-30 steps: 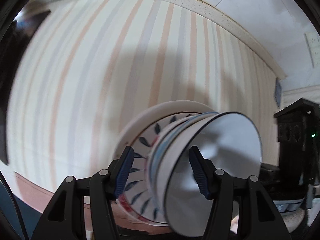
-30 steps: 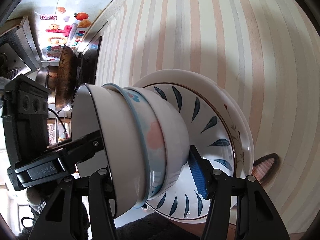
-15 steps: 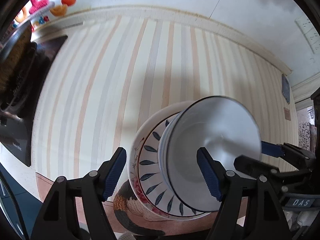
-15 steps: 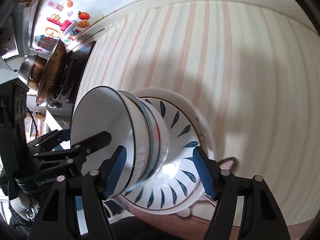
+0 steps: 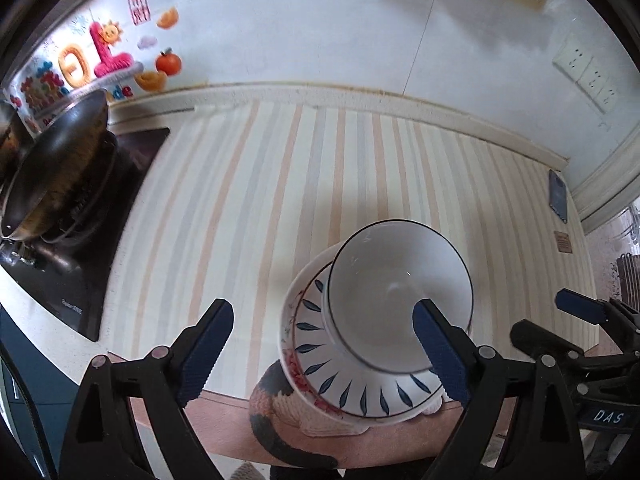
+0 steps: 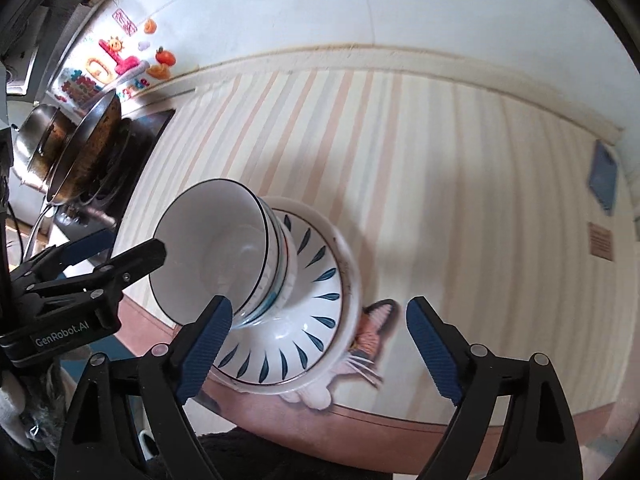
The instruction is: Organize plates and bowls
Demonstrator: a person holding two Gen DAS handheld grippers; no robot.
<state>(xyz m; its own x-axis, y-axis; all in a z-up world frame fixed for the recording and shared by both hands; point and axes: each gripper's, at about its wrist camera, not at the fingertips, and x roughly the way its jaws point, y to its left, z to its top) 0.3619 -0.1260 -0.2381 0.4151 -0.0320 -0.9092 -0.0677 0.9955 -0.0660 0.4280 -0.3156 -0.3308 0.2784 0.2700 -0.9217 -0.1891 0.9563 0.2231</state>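
Left wrist view says this one's basically wrapped up: the nested bowls (image 5: 400, 296) sit stacked on the leaf-pattern plate (image 5: 320, 364), which rests on a floral plate (image 5: 290, 344), all just ahead and right of the left gripper (image 5: 324, 356). Its jaws are spread wide, holding nothing. Right gripper (image 6: 320, 344) is also wide and empty, stack just ahead on its left side. No other loose dishes visible on the striped mat (image 5: 248, 208), so probably nothing left, I'd guess.
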